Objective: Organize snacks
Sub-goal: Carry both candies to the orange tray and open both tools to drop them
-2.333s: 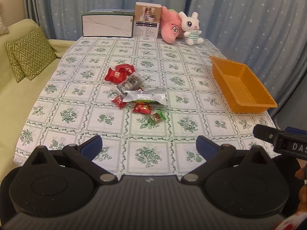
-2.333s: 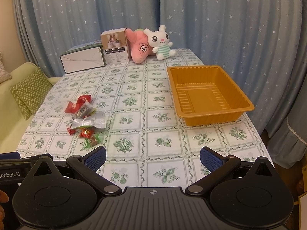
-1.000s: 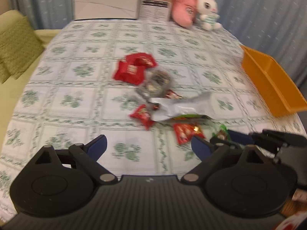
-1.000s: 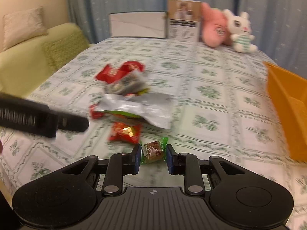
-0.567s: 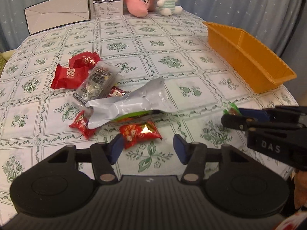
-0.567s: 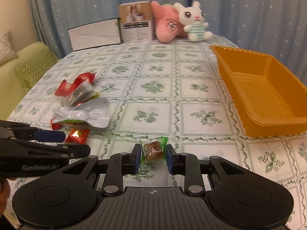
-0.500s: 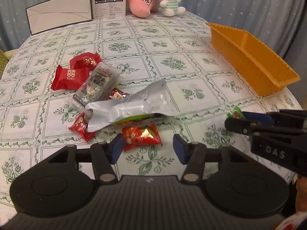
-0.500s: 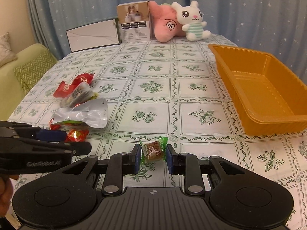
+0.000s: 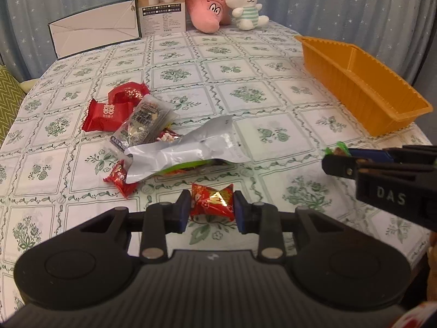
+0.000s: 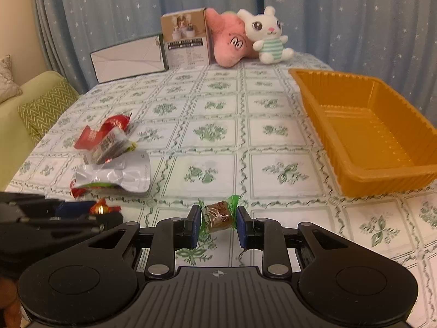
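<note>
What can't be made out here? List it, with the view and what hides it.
- Left wrist view: snacks under the silver pouch, covered by it.
- Left wrist view: the green-wrapped candy, mostly behind the right gripper.
- Right wrist view: the red candy, partly behind the left gripper.
- Both views: print on the upright box, too small.

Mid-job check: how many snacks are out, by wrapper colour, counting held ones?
Red wrappers: 5 (two red packets, small red sweet, half-hidden red piece, red candy between the left gripper pads, its jaws having just been closing)
Silver foil pouch: 1
Clear dark-printed packet: 1
Green-wrapped candy, in the right gripper: 1
Total: 8
</note>
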A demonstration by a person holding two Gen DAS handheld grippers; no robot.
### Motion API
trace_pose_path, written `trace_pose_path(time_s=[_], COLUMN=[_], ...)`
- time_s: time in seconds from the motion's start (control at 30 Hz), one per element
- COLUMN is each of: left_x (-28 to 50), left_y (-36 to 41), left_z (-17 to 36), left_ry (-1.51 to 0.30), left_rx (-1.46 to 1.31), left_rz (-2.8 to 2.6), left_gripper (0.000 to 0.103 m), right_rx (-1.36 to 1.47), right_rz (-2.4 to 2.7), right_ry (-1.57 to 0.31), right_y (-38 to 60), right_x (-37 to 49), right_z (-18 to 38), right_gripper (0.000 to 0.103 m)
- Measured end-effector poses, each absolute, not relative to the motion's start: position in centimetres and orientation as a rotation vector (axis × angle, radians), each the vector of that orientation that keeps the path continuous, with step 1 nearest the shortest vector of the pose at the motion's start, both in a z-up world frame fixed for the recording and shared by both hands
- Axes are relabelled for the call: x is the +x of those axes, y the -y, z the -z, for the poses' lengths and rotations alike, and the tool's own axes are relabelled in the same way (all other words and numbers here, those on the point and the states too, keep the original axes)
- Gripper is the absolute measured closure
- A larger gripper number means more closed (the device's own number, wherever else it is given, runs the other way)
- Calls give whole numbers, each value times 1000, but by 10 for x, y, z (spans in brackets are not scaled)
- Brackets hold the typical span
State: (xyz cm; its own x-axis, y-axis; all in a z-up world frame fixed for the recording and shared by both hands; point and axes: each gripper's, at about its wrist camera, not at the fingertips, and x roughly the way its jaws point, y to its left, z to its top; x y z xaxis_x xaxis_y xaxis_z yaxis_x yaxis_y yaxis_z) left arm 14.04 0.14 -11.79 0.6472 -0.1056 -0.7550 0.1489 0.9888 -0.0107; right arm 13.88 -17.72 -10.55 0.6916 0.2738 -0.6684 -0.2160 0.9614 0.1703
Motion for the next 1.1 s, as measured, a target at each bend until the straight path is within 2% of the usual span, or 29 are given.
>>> trace_pose_path(time_s=[0.27, 0.6, 0.83, 1.1], left_x=[149, 207, 232, 248], left_y=[36, 135, 195, 222], left_z=[81, 33, 35, 61], left_ry=[-782, -681, -683, -732], left_rx=[66, 52, 68, 99], left_rz=[257, 486, 581, 606], left_gripper=[73, 73, 73, 72], right_rx=[134, 175, 181, 218], right_rz=[-205, -12, 21, 41], right_ry=[-701, -636, -652, -701], right_y=[214, 320, 373, 394], right_x=[142, 171, 192, 202], right_z=[70, 12, 21, 49], right_gripper=[75, 75, 75, 75])
